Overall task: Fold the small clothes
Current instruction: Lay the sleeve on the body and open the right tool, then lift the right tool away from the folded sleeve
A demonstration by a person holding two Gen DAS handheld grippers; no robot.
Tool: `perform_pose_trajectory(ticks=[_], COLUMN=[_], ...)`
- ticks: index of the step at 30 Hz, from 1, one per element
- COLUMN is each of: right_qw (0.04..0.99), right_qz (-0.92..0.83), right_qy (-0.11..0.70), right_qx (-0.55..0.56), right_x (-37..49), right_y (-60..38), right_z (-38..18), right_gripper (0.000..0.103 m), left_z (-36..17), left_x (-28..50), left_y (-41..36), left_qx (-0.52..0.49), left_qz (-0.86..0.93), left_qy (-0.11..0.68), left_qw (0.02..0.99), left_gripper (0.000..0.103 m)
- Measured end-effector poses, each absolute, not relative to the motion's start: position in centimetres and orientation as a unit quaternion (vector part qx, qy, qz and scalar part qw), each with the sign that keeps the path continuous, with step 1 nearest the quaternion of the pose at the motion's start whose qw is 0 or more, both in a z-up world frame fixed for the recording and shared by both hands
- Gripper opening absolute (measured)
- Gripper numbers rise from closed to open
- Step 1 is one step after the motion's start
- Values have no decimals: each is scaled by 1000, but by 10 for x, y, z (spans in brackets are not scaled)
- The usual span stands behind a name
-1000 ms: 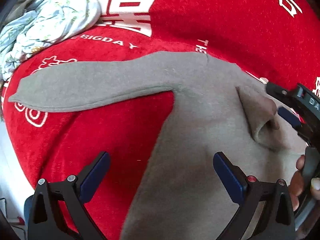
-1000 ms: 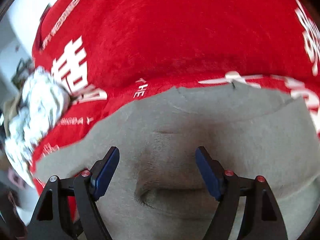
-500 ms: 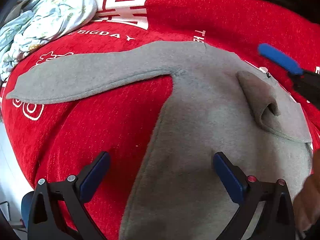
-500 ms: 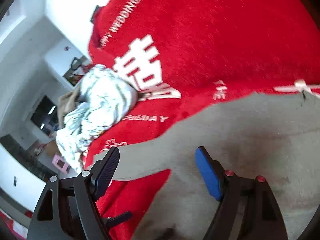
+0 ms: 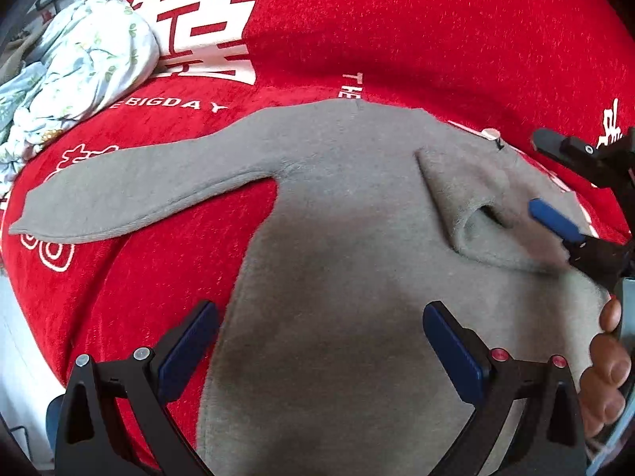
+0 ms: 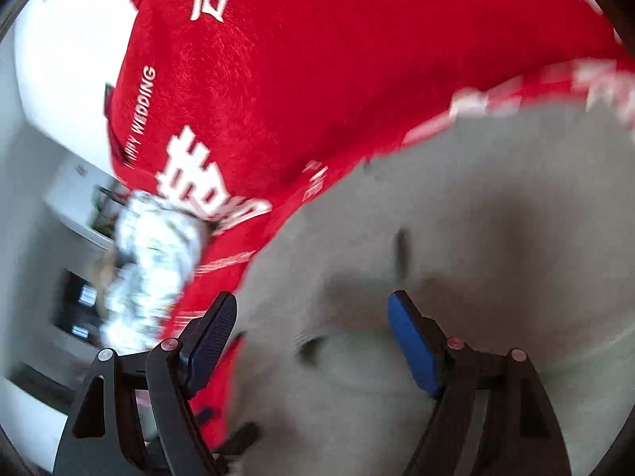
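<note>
A small grey long-sleeved top lies flat on a red cloth. Its left sleeve stretches out to the left. Its right sleeve is folded in over the body. My left gripper is open and empty, low over the top's left side edge. My right gripper is open and empty above the grey top; that view is blurred. The right gripper also shows in the left wrist view beside the folded sleeve's cuff.
A crumpled floral garment lies at the far left of the red cloth, also blurred in the right wrist view. The cloth's left edge drops off to a white floor. Room furniture shows beyond the edge.
The right gripper swung away from the top and came back down beside the folded sleeve's cuff, staying open. The left gripper and the top have barely moved.
</note>
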State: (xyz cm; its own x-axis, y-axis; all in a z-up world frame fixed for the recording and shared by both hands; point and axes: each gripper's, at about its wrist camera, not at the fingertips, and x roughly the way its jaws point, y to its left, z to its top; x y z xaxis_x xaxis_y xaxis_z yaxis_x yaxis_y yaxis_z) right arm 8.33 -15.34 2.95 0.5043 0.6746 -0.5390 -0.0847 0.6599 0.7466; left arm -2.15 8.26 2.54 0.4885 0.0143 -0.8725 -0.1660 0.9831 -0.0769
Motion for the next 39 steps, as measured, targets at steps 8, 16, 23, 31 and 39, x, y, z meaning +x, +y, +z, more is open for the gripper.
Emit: perform_pose_trajectory(ticks=[8,16,23,31,39], right_qw=[758,802,800,744,873], right_qz=[283,289,156,380,130], right_qy=[470,429,467,416,451], right_qx=[352,297,343,360,132], right_x=[107,82,102,89,89], right_y=[-85,-72,-148,-73,-138], right_z=[10,45,3,48,43], right_gripper=[86,87,89,89,89], left_z=[24,16,9,12,33], left_x=[-28,-40,-38,-44,-25], left_y=[105,139,136,132,102], left_qx=[-92,-115,-127,-112,-104], left_qz=[74,91,74,66,22], left_qy=[502,504,510,508,491], left_qw=[857,851,847,852,865], left_gripper=[103,103,103,103,103])
